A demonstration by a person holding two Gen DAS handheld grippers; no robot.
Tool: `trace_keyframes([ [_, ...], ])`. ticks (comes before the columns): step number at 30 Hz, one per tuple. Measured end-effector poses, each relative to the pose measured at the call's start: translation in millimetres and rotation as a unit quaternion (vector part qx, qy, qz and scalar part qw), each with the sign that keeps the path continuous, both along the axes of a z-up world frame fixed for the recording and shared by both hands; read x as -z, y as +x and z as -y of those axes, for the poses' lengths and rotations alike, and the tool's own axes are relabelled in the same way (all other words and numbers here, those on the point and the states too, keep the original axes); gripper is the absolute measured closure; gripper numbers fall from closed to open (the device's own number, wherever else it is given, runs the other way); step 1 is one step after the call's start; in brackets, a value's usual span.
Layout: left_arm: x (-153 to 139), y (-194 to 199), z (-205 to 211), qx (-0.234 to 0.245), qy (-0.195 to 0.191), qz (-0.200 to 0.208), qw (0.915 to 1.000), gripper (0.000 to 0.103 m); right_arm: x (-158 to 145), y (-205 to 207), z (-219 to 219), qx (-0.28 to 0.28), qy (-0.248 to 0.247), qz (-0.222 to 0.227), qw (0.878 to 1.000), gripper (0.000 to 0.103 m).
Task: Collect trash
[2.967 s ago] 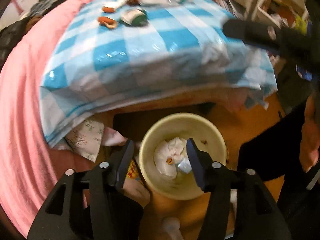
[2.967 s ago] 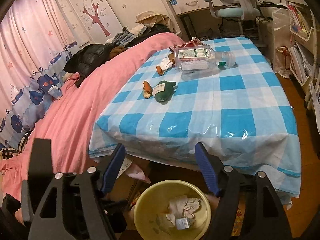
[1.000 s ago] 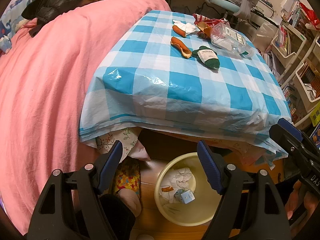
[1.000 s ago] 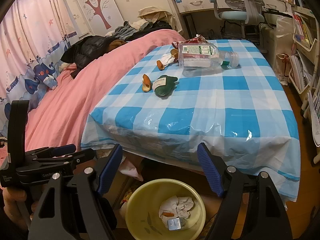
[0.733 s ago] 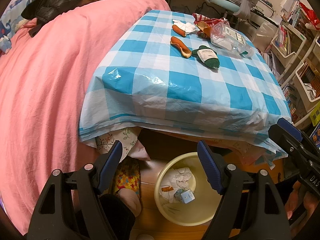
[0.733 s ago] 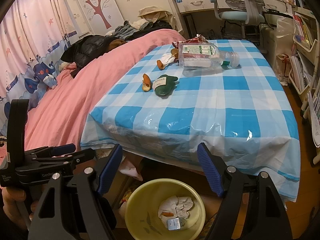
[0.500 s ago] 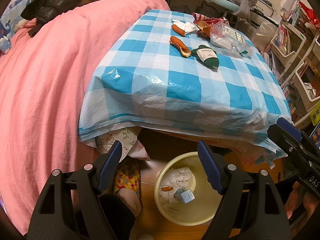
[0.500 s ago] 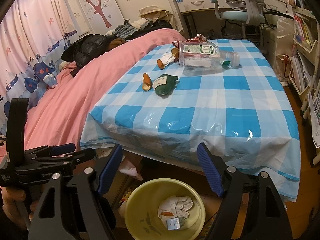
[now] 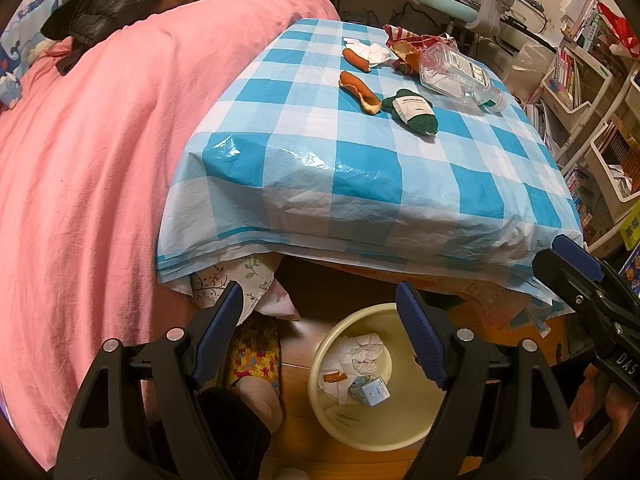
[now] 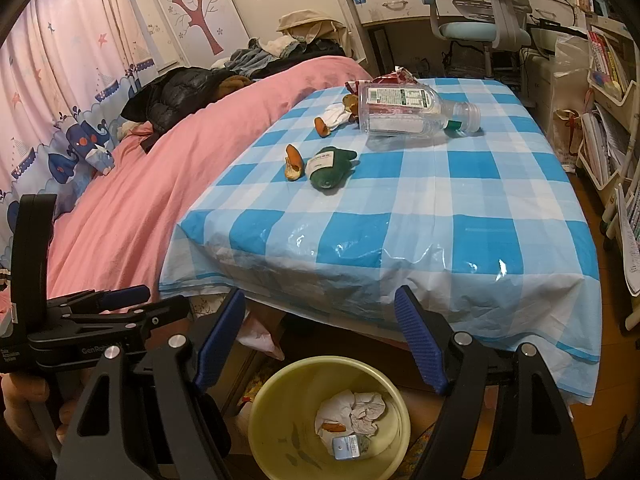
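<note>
We see the round yellow plastic bin (image 10: 280,448) on the floor before the checked blue-and-white tablecloth (image 10: 460,216); in it lie crumpled white paper (image 10: 360,406) and a small blue carton (image 10: 346,448); on the cloth, the curled orange peel (image 10: 293,162) lies just left of the dark green wrapper (image 10: 330,164); behind them lies the clear plastic bottle (image 10: 404,110); the pink bedspread (image 10: 160,176) lies left.

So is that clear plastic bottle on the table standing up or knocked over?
Knocked over. The bottle lies on its side on the checked tablecloth, neck pointing right.
</note>
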State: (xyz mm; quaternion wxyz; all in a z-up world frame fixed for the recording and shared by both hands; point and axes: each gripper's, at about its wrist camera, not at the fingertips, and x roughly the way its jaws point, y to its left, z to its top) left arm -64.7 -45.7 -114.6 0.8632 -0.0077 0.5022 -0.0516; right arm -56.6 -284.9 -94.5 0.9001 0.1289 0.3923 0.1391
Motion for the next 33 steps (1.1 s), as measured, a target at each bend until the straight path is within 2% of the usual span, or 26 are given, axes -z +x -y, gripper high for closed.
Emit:
trace_keyframes([
  [13,-1.2,0.6,-0.2,-0.001,-0.008,0.001,1.0,0.027,0.5,0.5,-1.8,0.0,-0.001,0.001,1.0,0.029],
  [18,-14.4,8.0,1.7,0.007,-0.021,0.015,0.9996,0.027,-3.6,8.4,2.6,0.002,0.006,0.008,1.0,0.029],
  [24,-21.7,34.4,-5.3,-0.002,-0.046,0.01,0.9989,0.027,-10.1,28.8,-0.3,0.005,-0.008,0.016,1.0,0.029],
  [33,-28.4,98.8,-11.0,-0.028,-0.068,0.003,0.9973,0.027,-18.6,89.3,-28.8,-0.018,-0.049,0.023,0.998,0.029],
])
